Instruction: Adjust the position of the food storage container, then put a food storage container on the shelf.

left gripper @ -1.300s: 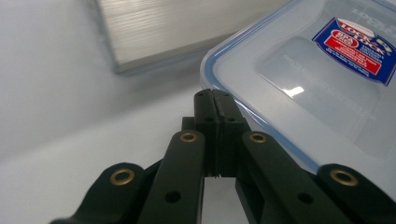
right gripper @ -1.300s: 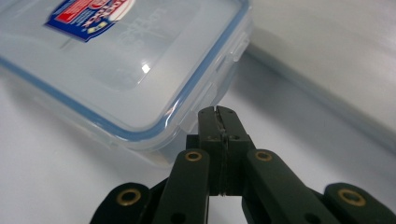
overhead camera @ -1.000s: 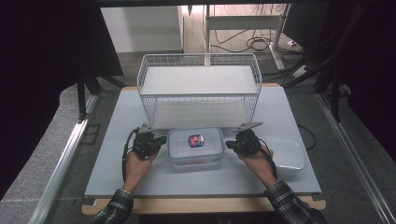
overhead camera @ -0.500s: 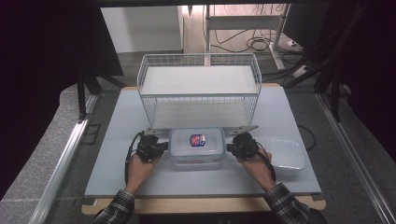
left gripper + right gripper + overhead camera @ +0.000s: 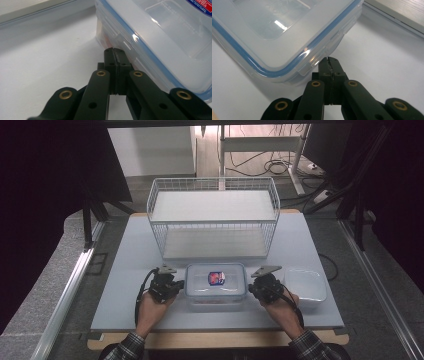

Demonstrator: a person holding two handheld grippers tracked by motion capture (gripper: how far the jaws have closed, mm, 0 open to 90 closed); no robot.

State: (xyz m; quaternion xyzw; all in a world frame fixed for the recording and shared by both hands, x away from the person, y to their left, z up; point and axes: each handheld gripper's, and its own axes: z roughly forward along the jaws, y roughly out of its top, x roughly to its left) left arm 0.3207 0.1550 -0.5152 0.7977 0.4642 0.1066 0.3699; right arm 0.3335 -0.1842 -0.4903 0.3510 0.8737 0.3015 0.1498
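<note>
The food container [image 5: 216, 286] sits at the table's [image 5: 125, 270] near edge, its contents blurred by the lid. The left gripper [image 5: 114, 51] and right gripper [image 5: 330, 60] — jaws pressed together, holding nothing — flank its side latches.

The red-and-blue label [image 5: 216, 278] on the container lid [image 5: 215, 281] is too small to read.

Both grippers black: left gripper [image 5: 167, 281], right gripper [image 5: 260, 285]. Flat linkage arms, brass-ringed pivot holes, plain holes between. Grey three-cornered plate on top of each. Black cable trails toward 6 o'clock. Plaid sleeves [image 5: 125, 347] at the wrists.
</note>
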